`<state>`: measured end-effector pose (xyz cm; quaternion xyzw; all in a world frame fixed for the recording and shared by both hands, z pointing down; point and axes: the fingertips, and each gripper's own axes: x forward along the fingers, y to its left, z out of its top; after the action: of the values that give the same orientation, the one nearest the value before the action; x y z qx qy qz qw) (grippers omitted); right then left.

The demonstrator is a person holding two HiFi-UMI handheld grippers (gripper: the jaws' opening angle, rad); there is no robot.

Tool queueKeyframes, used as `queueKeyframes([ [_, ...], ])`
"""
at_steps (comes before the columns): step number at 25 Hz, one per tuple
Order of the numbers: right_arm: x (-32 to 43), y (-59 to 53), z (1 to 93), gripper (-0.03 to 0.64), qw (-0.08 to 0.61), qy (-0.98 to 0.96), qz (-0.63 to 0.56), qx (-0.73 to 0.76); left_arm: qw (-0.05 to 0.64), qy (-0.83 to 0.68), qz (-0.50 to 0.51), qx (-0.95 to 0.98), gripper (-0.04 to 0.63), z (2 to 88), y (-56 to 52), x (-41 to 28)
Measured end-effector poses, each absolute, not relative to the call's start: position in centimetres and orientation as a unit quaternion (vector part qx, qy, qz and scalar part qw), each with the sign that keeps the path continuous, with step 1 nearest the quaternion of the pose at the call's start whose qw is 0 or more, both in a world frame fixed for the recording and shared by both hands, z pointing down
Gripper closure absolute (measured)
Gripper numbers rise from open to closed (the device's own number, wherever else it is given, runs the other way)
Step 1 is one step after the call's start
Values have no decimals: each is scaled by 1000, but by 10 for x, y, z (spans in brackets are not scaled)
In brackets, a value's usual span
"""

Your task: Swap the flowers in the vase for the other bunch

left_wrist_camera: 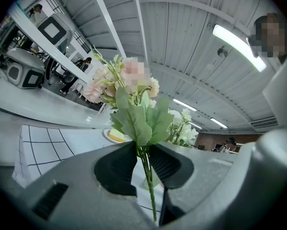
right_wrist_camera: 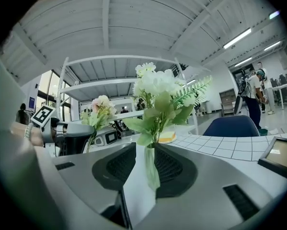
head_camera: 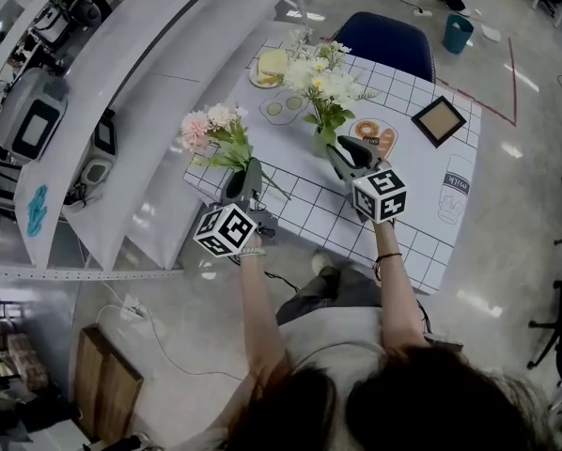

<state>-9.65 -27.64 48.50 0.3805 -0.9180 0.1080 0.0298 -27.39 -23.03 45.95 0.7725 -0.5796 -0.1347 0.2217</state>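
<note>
The left gripper (left_wrist_camera: 142, 148) has its jaws clamped on the thin green stems of the pink bunch (left_wrist_camera: 131, 104). The bunch stands upright above the pads, over the left edge of the table (head_camera: 422, 216). The right gripper (right_wrist_camera: 144, 150) has its jaws apart, and the green vase (right_wrist_camera: 151, 174) stands between them, with a gap visible at the left pad. The white flowers (right_wrist_camera: 158, 83) are in the vase, to the right of the pink bunch.
</note>
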Motion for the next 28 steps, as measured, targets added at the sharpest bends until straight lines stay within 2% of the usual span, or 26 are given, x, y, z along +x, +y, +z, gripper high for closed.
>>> queueKeyframes([
  [10,-97,-258,470,515,28,-930,105,350,224,-580,-143,770,520,457,-211,-259],
  [16,-98,-252,450,559,9,-937,106,332,220,-576,-145,774,520,452,-205,-249],
  [28,-100,-241,430,585,-10,-947,102,306,208,-573,-152,778,520,440,-194,-243],
])
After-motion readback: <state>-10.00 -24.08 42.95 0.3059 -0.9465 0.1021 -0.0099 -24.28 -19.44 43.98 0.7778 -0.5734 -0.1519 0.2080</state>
